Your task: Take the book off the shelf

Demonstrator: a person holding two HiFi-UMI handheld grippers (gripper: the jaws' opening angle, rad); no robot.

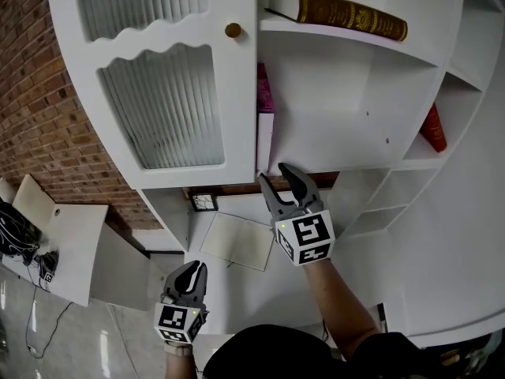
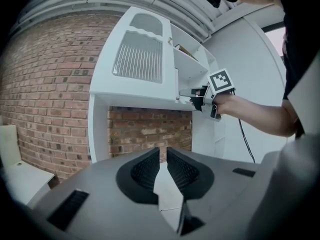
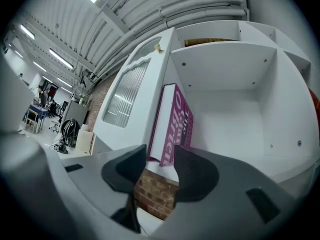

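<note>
A magenta-and-white book (image 1: 264, 110) stands upright at the left end of the middle compartment of the white shelf unit (image 1: 355, 109), against the door side. My right gripper (image 1: 280, 178) is raised just below and in front of the book's lower edge. Its jaws are open. In the right gripper view the book (image 3: 175, 119) shows between and beyond the fingers of the right gripper (image 3: 161, 151), untouched. My left gripper (image 1: 192, 268) hangs low in front of the counter, jaws together with nothing in them; the left gripper (image 2: 163, 151) points at the brick recess.
A brown book with gold bands (image 1: 339, 13) lies on the shelf above. A red book (image 1: 432, 129) leans in the right compartment. The ribbed glass door (image 1: 158, 101) with a wooden knob (image 1: 233, 30) is left of the book. A pale sheet (image 1: 237, 242) lies on the counter below.
</note>
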